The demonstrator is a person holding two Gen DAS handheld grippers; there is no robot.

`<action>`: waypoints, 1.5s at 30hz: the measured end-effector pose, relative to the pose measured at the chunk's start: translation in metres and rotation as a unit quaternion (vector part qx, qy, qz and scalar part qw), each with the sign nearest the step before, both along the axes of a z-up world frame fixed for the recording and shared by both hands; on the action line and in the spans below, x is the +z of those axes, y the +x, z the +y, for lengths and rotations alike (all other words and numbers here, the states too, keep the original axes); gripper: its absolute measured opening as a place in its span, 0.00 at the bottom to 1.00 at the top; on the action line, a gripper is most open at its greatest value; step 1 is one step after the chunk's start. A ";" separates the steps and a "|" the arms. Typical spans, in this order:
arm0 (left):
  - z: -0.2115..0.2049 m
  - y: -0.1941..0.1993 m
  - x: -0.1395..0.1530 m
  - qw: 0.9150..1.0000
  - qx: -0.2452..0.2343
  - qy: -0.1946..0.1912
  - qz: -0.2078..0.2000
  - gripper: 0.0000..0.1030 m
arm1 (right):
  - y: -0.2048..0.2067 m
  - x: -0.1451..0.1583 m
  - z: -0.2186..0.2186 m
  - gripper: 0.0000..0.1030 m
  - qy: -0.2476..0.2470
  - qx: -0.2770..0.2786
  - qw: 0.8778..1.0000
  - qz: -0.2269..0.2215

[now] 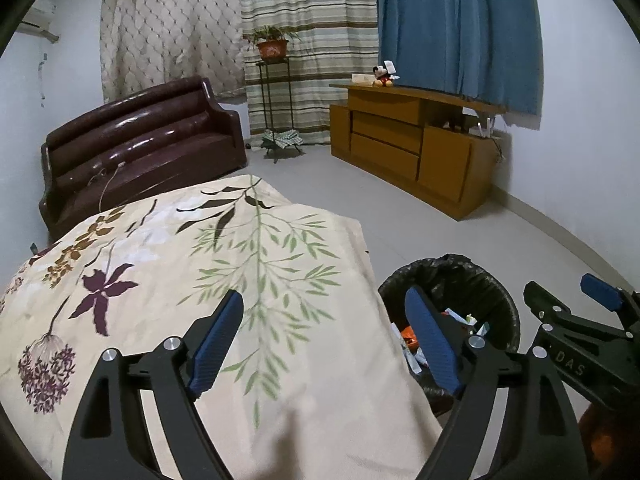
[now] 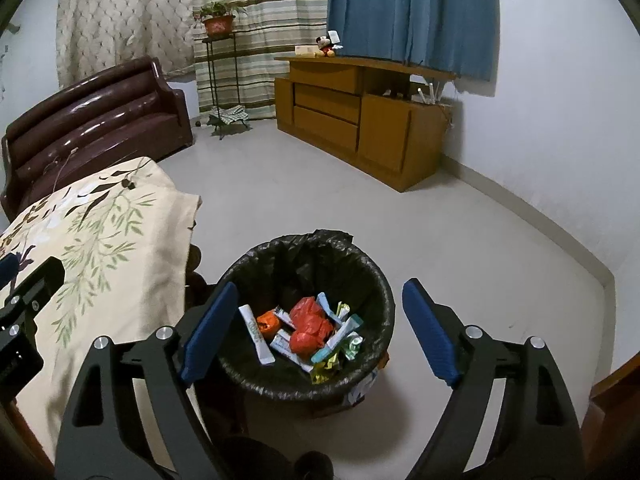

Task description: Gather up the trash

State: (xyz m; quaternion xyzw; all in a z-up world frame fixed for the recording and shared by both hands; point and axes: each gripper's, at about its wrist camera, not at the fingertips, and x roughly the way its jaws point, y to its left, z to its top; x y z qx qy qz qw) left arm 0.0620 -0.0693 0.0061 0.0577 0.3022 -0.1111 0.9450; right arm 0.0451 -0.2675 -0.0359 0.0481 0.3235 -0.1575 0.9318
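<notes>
A round bin with a black liner [image 2: 372,280] stands on the floor beside the table; it also shows in the left wrist view [image 1: 480,280]. Inside lie several wrappers and sachets, among them a crumpled red wrapper [image 2: 308,324] and a white sachet [image 2: 256,334]. My right gripper [image 2: 320,316] is open and empty, just above the bin's near rim. My left gripper [image 1: 326,328] is open and empty over the floral tablecloth [image 1: 200,280] at the table's right edge. The right gripper shows at the right of the left wrist view [image 1: 576,300].
The table with the cloth [image 2: 100,240] lies left of the bin. A dark brown sofa [image 1: 140,140] stands behind the table. A wooden cabinet [image 2: 360,120] stands along the far wall, a plant stand [image 2: 220,60] beside it. Pale floor [image 2: 460,240] surrounds the bin.
</notes>
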 end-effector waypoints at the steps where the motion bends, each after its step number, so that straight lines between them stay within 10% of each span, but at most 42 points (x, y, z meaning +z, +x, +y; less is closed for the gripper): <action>1: 0.002 -0.003 0.001 1.000 0.001 -0.002 -0.001 0.78 | -0.002 0.001 0.001 0.81 -0.002 0.000 1.000 -0.001; 45: 0.029 -0.040 0.012 1.000 0.009 -0.009 -0.023 0.80 | -0.038 0.022 0.033 0.86 -0.010 0.017 0.999 -0.038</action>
